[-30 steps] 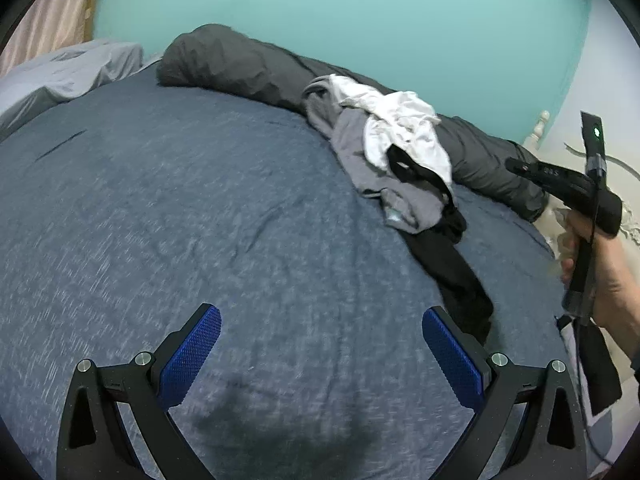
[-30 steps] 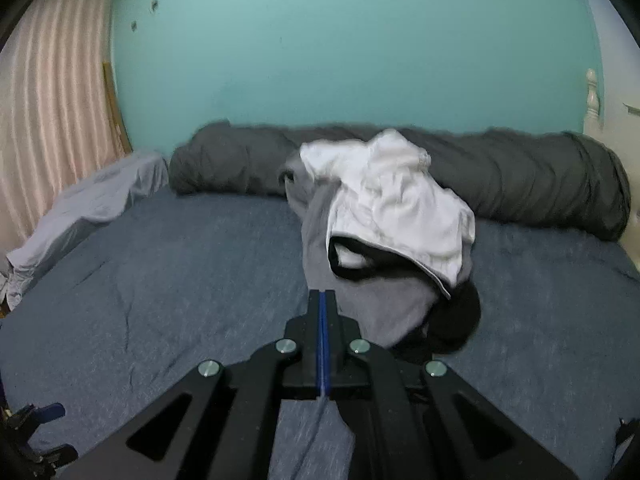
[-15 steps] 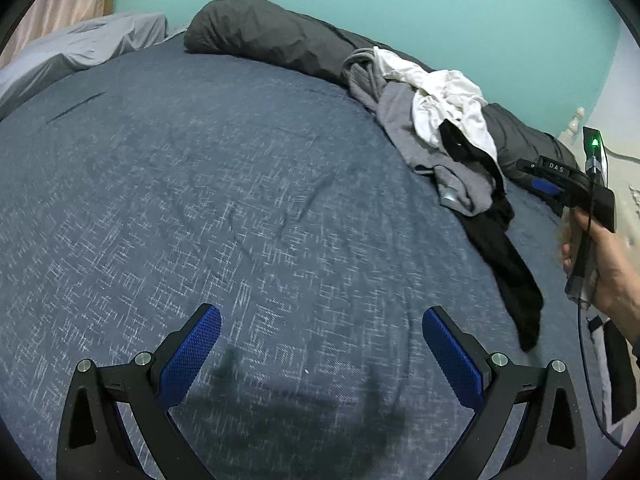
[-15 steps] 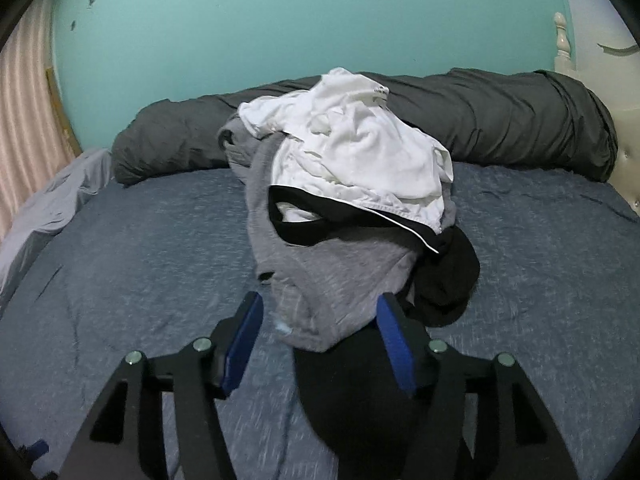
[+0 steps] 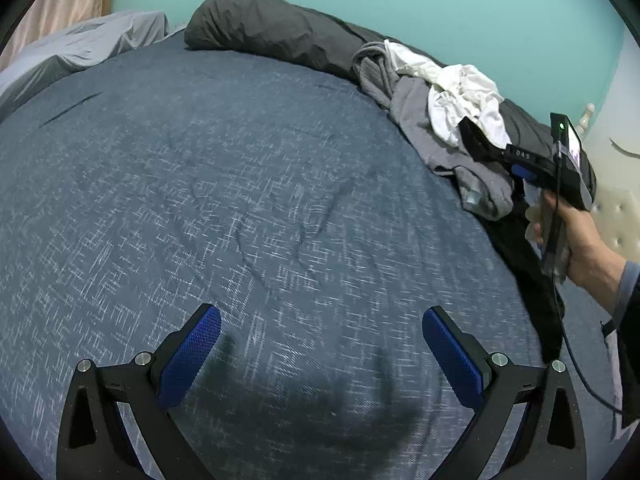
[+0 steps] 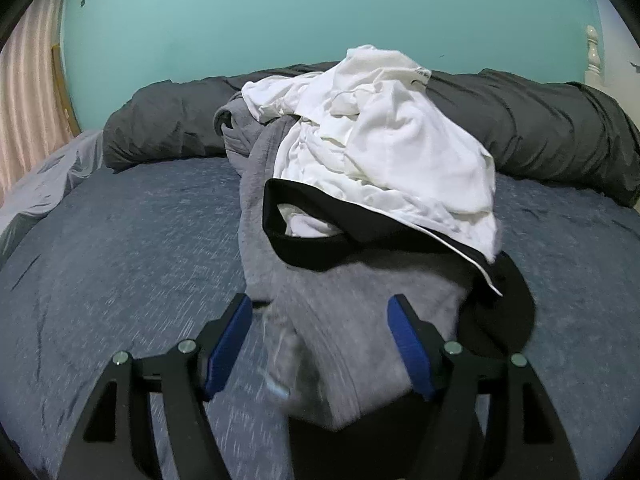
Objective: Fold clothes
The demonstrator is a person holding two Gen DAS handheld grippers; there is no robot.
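A heap of clothes lies on the blue bed cover (image 5: 240,208): a grey garment (image 6: 360,320) at the bottom, a white garment (image 6: 384,152) on top, and a black garment (image 6: 320,240) between them. My right gripper (image 6: 320,320) hovers at the near end of the grey garment. Its jaws are opening, the grey cloth lies between them, and the pads do not press it. In the left wrist view the heap (image 5: 448,120) sits at the far right, with a hand holding the right gripper (image 5: 520,160) beside it. My left gripper (image 5: 320,344) stands open over bare cover.
A rolled dark grey duvet (image 6: 560,128) runs along the turquoise wall behind the heap. A light grey pillow (image 5: 80,48) lies at the far left by a pink curtain (image 6: 28,100). A white bedpost (image 6: 592,52) stands at the right.
My right gripper went from shut to open and moved down and forward onto the grey garment's near end. My left gripper sank closer to the bed cover.
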